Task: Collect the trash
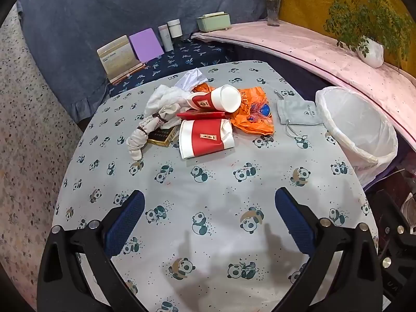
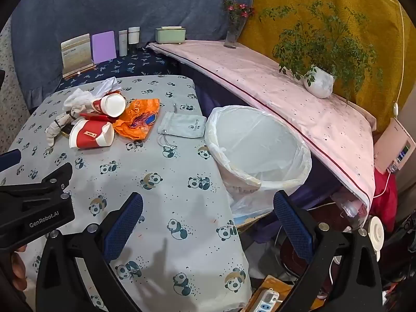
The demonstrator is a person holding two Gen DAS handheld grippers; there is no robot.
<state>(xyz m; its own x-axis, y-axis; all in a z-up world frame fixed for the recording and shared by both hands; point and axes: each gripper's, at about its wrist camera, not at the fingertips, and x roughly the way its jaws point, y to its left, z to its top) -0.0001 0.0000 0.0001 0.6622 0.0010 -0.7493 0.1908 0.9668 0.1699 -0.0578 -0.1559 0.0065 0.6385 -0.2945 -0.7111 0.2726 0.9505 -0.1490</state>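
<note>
Both the left gripper (image 1: 209,223) and right gripper (image 2: 208,223) hover spread and empty while the crushed red-and-white paper cup (image 1: 205,137), light and yielding, lies mid-table and looks best pinched across its flattened wall

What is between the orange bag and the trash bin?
A grey drawstring pouch lies between the orange bag and the trash bin, clearest in the right wrist view.

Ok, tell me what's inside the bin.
Only the white liner shows inside the bin; no trash is visible. The very bottom is hidden by its near rim.
</note>
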